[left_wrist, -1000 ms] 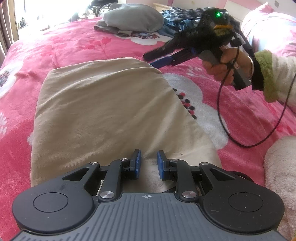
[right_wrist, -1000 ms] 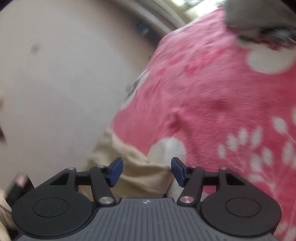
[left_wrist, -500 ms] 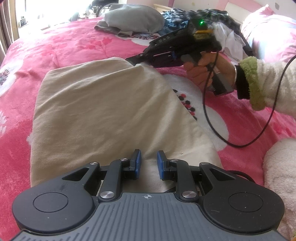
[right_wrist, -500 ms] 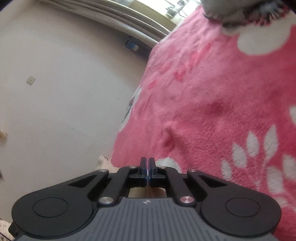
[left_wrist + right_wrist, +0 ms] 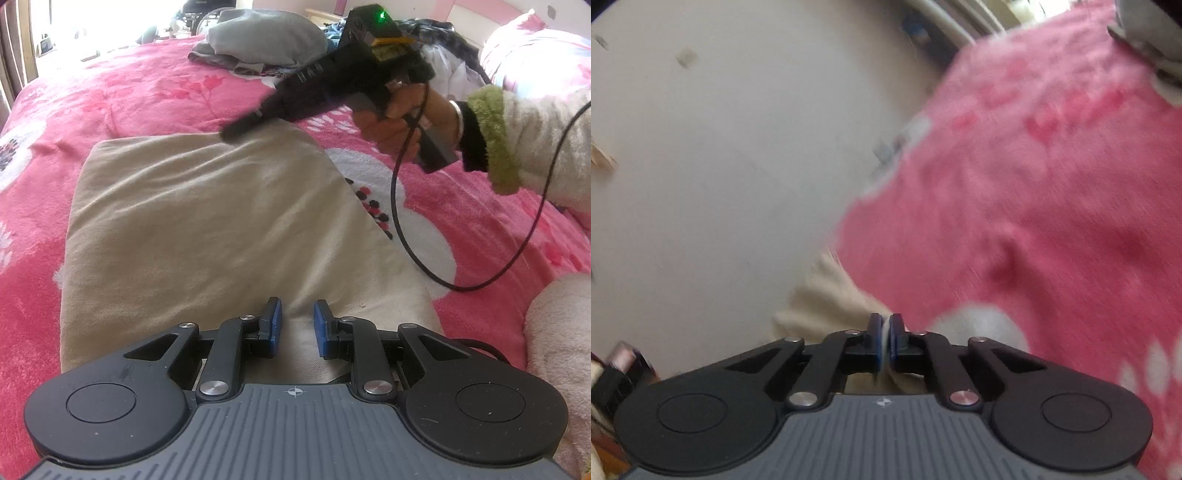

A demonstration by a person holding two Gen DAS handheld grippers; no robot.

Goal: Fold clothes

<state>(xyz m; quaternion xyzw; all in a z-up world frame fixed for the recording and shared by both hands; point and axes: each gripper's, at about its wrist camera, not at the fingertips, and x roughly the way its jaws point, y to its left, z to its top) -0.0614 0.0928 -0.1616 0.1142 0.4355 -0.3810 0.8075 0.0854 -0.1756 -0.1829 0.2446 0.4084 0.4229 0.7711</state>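
A beige garment (image 5: pixel 207 221) lies folded on the pink floral bedspread (image 5: pixel 122 96). My left gripper (image 5: pixel 297 328) sits low at its near edge, pads a little apart with a ridge of the beige cloth pinched between them. A hand in a fluffy sleeve holds my right gripper (image 5: pixel 232 131) at the garment's far edge. In the right wrist view that gripper (image 5: pixel 885 341) is shut, a thin sliver of the beige garment (image 5: pixel 827 299) clamped between its blue pads. That view is blurred.
A grey garment (image 5: pixel 266 37) and a dark patterned pile (image 5: pixel 436 33) lie at the far side of the bed. A black cable (image 5: pixel 402 221) loops over the bedspread at the right. A pale wall (image 5: pixel 720 166) borders the bed's left edge.
The right gripper came down to the garment's far edge, shut on the cloth, then moved left with it. The left gripper has not moved.
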